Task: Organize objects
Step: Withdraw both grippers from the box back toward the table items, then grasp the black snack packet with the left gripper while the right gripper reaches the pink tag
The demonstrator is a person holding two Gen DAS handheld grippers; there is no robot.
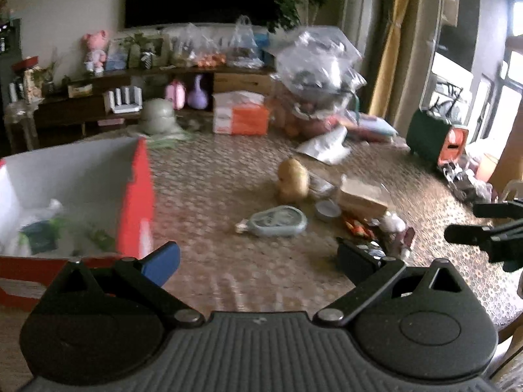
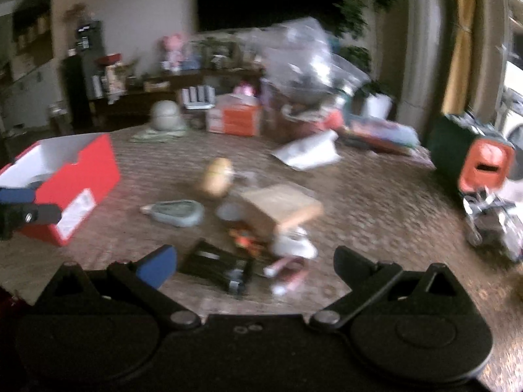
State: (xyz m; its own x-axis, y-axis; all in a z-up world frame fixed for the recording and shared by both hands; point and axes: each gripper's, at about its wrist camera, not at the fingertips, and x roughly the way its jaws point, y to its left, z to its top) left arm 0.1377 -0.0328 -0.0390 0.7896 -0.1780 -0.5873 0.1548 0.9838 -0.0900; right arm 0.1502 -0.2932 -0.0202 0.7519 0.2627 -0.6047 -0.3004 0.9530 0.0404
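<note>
Both grippers' fingers spread wide, empty, left gripper [image 1: 258, 261] beside red box [image 1: 135, 196], right gripper [image 2: 255, 266] over black case [image 2: 217, 266].

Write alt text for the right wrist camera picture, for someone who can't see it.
The right claw hangs open and empty over a patterned table strewn with clutter: a black object, a brown cardboard box, a blue-grey case and a yellowish toy. An open red box sits at the left.
</note>
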